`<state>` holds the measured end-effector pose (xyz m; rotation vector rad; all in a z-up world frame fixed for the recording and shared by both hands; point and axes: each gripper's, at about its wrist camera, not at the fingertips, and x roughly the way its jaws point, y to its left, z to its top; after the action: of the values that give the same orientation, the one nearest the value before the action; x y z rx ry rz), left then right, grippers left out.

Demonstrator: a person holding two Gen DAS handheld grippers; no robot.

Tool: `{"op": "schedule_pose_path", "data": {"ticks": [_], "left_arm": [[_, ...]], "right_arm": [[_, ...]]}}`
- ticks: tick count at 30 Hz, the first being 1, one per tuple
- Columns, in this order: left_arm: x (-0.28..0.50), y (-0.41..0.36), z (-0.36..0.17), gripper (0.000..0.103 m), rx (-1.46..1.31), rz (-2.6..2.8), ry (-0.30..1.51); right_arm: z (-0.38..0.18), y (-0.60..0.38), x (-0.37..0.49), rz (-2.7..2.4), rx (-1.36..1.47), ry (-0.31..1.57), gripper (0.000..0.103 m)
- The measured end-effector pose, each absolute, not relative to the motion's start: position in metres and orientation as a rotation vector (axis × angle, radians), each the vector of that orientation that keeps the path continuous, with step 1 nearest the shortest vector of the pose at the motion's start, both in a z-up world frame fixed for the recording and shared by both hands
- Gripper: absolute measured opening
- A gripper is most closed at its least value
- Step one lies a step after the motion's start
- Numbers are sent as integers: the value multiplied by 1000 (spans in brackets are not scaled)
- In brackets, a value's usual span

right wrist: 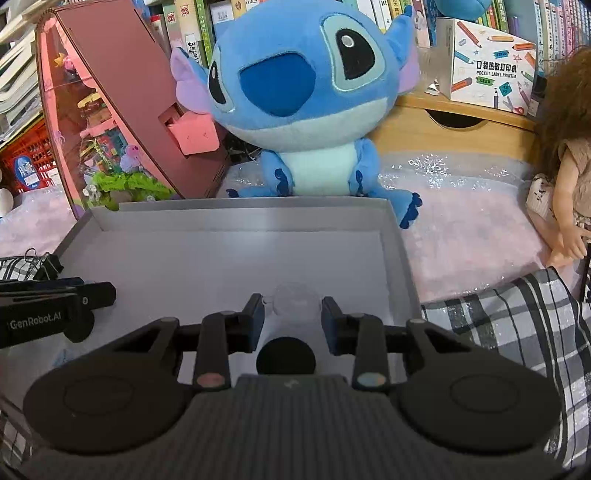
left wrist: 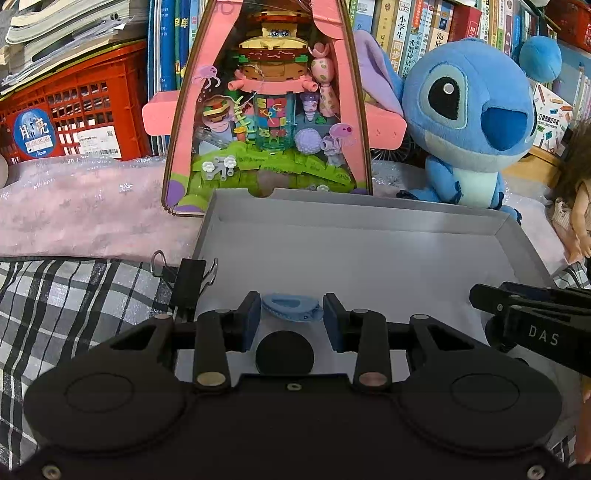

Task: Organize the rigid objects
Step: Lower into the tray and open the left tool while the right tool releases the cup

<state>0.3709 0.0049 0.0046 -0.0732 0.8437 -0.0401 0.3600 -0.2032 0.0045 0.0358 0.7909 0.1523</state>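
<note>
Over the near part of the grey tray, the left gripper clamps a blue clip between its pads, and the right gripper pinches a clear round piece. A black binder clip lies just outside the tray's left wall. Behind the tray's far wall sit a blue plush toy and a pink display box.

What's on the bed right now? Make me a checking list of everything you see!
Surface: plaid blanket in front, pink sparkly cloth behind.
Job's things: grey tray; blue clip; clear round piece; black binder clip at the tray's left edge.
Clutter: blue plush toy, pink display case, doll.
Grippers: left gripper shut on the blue clip; right gripper shut on the clear round piece; both over the tray.
Cables: nothing seen.
Surroundings: books, red crate, label printer box.
</note>
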Motion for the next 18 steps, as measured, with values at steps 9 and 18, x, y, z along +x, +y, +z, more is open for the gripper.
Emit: {"op": "schedule_pose_path", "data": {"ticks": [9,18], "left_arm": [[370,5,3,35,-59,-34,834],[368,6,3,49,-53,-23,839]], "right_arm": [[4,-197,358,145,13,775,40],[3,-197,355,141,18,758,55]]}}
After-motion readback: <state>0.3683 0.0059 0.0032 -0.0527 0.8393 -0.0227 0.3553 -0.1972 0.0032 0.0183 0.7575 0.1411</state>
